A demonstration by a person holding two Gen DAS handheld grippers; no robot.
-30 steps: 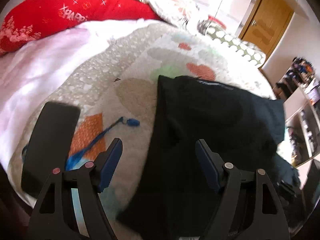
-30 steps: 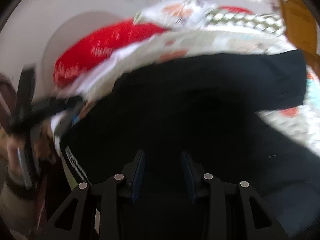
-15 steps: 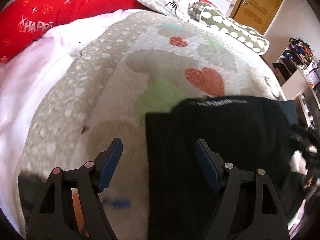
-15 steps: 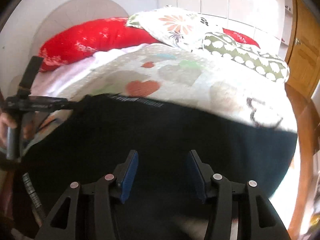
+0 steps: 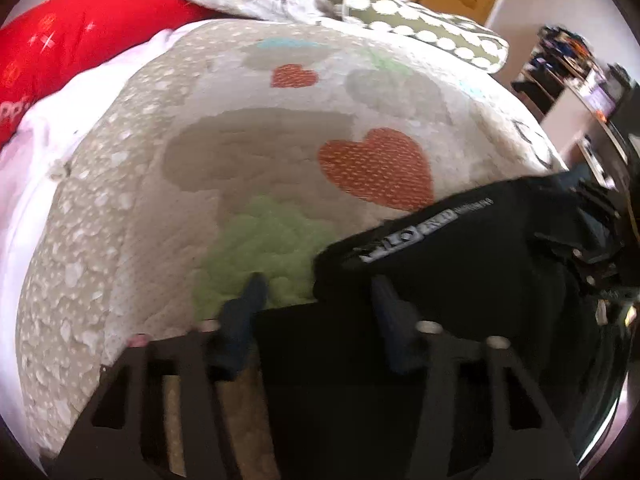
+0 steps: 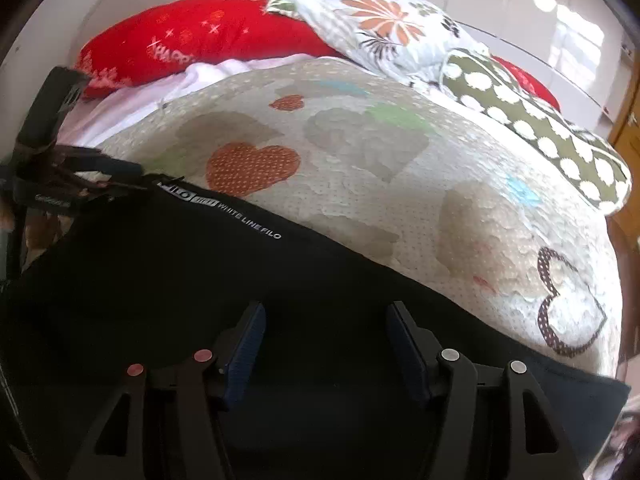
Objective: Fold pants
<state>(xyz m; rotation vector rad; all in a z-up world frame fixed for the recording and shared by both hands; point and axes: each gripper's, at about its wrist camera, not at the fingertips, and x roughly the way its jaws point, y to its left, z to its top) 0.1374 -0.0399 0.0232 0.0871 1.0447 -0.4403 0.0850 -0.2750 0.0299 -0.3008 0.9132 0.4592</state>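
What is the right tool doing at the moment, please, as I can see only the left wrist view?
Observer: The right tool hovers over the black pants. Its jaws are opening, with nothing pinched between them.
Operator: Thank you. Could you read the white print on the fabric? It is blurred in my view.
Observer: Yes, the print runs along the far edge of the pants and reads WHITE LINE FILO.
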